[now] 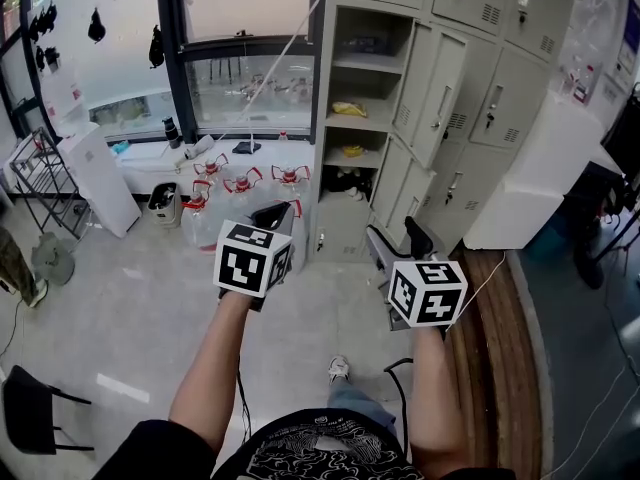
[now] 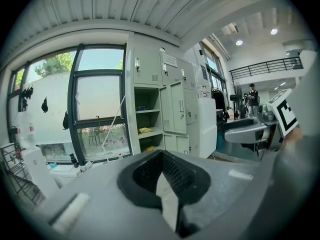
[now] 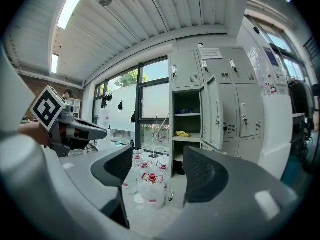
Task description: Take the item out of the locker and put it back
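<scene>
The left gripper (image 1: 275, 213) has its two dark pads, mesh-textured, pressed flat together into a wedge, with nothing caught between them. The right gripper (image 1: 398, 238) stands wide apart and empty; its black pads (image 3: 202, 176) are curved and finely ribbed, set on smooth matt grey plastic arms. Each tool carries a white cube printed with black square markers.

Ahead of both tools, well apart from them, rises the locker (image 1: 400, 28), a bank of pale grey sheet-metal compartments with louvred vents and small handles. One tall column is open, its narrow door (image 1: 440, 93) swung out to the right. Inside are flat metal shelves. The item (image 1: 348, 109), a small crumpled yellow packet, lies on the middle shelf, straight beyond the right gripper's gap and slightly above it. A second yellow thing (image 1: 352, 151) sits one shelf lower.

Below and left of the locker, nearer the left gripper's tip, a cluster of clear plastic water jugs (image 1: 240, 183) with red caps and handles stands on the smooth grey floor (image 1: 130, 308).
</scene>
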Tool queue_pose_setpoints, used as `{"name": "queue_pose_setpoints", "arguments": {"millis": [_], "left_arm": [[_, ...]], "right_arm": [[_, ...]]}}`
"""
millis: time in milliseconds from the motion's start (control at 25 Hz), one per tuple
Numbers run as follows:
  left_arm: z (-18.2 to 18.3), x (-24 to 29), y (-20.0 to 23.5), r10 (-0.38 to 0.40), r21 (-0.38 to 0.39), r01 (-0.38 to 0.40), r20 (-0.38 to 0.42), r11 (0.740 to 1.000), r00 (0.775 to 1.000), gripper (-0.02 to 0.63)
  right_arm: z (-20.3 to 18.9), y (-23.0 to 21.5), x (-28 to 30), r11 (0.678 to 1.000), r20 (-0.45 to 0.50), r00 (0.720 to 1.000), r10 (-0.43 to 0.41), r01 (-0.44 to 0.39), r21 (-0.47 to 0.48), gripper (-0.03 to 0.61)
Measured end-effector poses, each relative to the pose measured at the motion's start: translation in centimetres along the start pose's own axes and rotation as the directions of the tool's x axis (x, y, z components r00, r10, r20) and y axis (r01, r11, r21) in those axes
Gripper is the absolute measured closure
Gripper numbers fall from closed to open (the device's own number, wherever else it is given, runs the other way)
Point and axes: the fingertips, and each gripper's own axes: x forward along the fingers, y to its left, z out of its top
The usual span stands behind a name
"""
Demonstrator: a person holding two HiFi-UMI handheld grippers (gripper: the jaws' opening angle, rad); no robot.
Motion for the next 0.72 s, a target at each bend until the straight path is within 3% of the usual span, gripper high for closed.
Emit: {"name": "queue_pose_setpoints", "arguments": {"millis": [720], "left_arm": [[3.1,14.4,4.7,0.071,-0.02,-0.072,-0.049,0.997,0.996,0.614]], "right_arm": [[1.6,-9.8,13.7,0.998,-0.008,0.999,0.05,-0.049,0.024,0.238]]}}
